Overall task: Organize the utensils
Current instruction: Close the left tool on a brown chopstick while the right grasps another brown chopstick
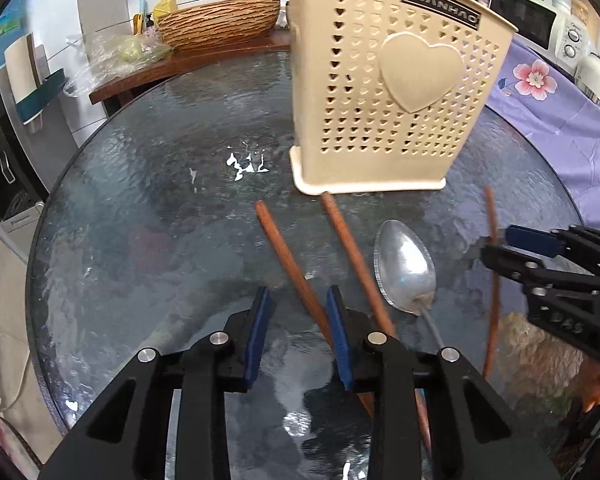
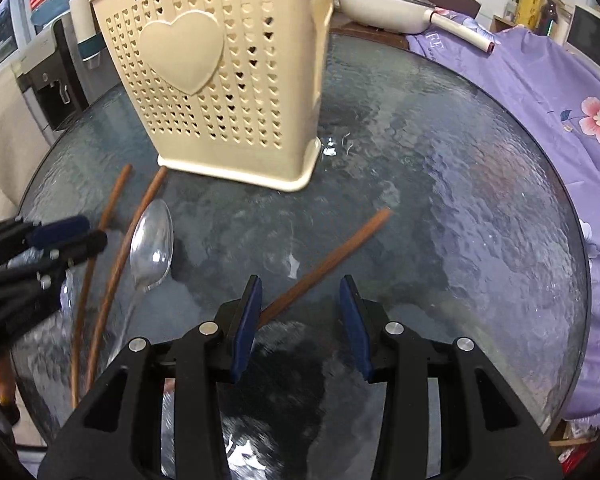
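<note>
A cream perforated utensil holder (image 1: 380,120) (image 2: 220,100) with a raised heart stands upright on the round glass table (image 1: 140,240) (image 2: 460,200). In front of it lie three brown chopsticks and a metal spoon (image 1: 404,268) (image 2: 152,240). My left gripper (image 1: 300,300) (image 2: 95,231) is open around one chopstick (image 1: 284,248) (image 2: 112,200), which lies close to its right pad. A second chopstick (image 1: 352,248) (image 2: 148,200) lies just outside, beside the spoon. My right gripper (image 2: 300,292) (image 1: 496,243) is open around the third chopstick (image 2: 332,252) (image 1: 491,208), near its left pad.
A purple floral cloth (image 1: 560,112) (image 2: 540,100) covers the table's right side. Behind are a woven-look basin (image 1: 220,20), a plastic bag (image 1: 120,52), a microwave (image 1: 528,16), a lidded pan (image 2: 400,8) and a water dispenser (image 2: 48,80).
</note>
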Motion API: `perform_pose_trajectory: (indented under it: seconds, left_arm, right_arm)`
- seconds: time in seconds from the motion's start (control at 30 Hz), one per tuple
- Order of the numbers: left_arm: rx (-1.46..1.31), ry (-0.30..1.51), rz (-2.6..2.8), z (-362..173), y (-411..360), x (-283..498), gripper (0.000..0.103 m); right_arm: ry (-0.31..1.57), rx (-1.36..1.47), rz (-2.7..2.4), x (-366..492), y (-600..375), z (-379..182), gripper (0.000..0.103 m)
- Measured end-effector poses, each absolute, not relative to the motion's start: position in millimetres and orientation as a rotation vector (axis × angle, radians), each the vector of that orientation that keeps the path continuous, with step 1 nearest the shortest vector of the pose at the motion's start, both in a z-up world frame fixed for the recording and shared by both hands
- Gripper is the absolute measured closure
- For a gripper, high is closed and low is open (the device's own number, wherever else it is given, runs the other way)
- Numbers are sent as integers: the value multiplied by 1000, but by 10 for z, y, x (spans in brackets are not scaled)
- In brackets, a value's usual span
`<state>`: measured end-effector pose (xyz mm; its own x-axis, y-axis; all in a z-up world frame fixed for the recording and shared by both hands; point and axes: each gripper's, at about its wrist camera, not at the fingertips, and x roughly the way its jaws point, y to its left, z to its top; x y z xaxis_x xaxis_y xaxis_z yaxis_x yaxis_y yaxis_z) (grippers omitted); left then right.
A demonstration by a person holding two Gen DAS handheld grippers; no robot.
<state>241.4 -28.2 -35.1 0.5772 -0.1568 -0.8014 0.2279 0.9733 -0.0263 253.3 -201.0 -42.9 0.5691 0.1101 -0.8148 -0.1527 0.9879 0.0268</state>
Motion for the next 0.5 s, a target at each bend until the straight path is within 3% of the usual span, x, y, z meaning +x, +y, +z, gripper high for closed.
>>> perform_pose_trajectory:
  seconds: [0.27,0.33,0.5]
  left_arm:
    - [54,940,-212,-347,-266,2588,75]
    - [54,937,-208,-350,-278,2611,81]
    - [59,936,-206,-356,-266,2666,91]
  right_arm:
    - [947,-37,132,2598,-2075,-440,65]
    - [939,-41,136,2608,-2046,-439,75]
    - [932,-57,154,2657,-2035,-438,79]
